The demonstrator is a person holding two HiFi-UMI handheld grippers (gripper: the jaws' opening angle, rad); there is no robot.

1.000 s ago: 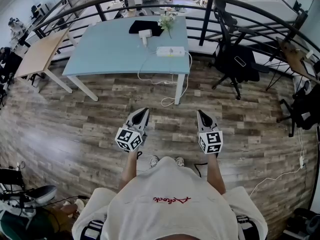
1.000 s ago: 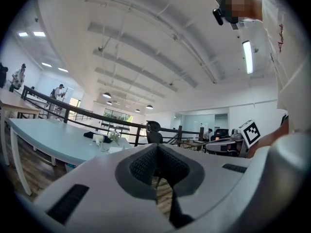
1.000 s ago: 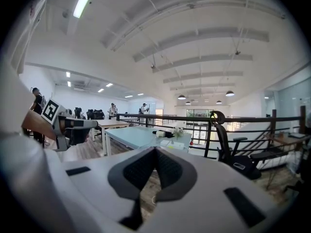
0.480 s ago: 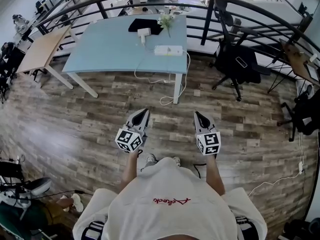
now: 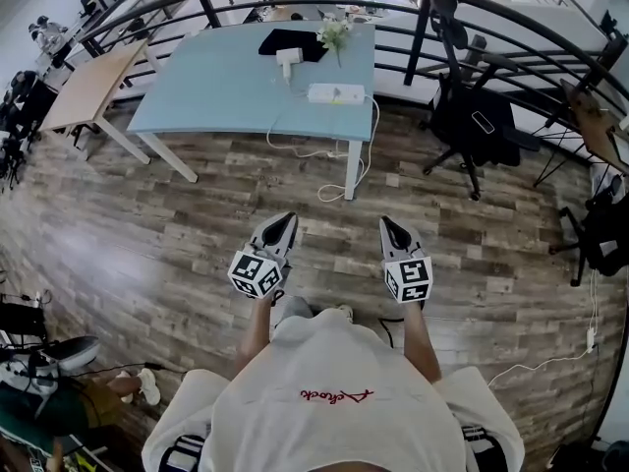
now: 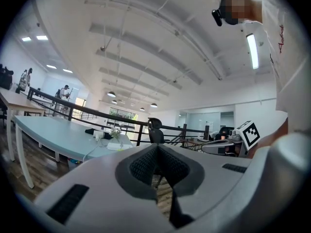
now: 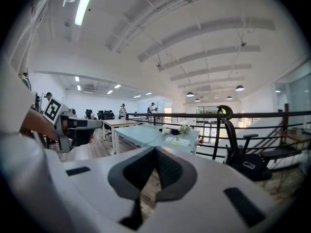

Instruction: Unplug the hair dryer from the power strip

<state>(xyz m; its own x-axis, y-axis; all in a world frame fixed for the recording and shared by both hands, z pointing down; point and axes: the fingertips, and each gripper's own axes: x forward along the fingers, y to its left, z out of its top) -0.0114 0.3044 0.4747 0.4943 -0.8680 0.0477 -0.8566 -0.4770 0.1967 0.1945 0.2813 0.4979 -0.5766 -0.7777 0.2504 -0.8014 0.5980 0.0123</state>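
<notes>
Left gripper [image 5: 283, 221]: was closed, empty.
Right gripper [image 5: 387, 225]: was closed, empty.
Power strip [image 5: 335, 93]: lay far ahead of fingertips, crosswise (right seemed nearer).

Hair dryer [image 5: 288, 59]: white, lying on the pale blue table [image 5: 206, 91] towards its far edge.
Power strip [image 5: 335, 93]: white, oblong, lying flat near the table's right front corner, apart from the dryer.

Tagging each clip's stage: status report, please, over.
Left gripper, right gripper both shut, empty, well short of the table. Hair dryer lying on it near power strip, untouched. Path open; office chair off to the right.
</notes>
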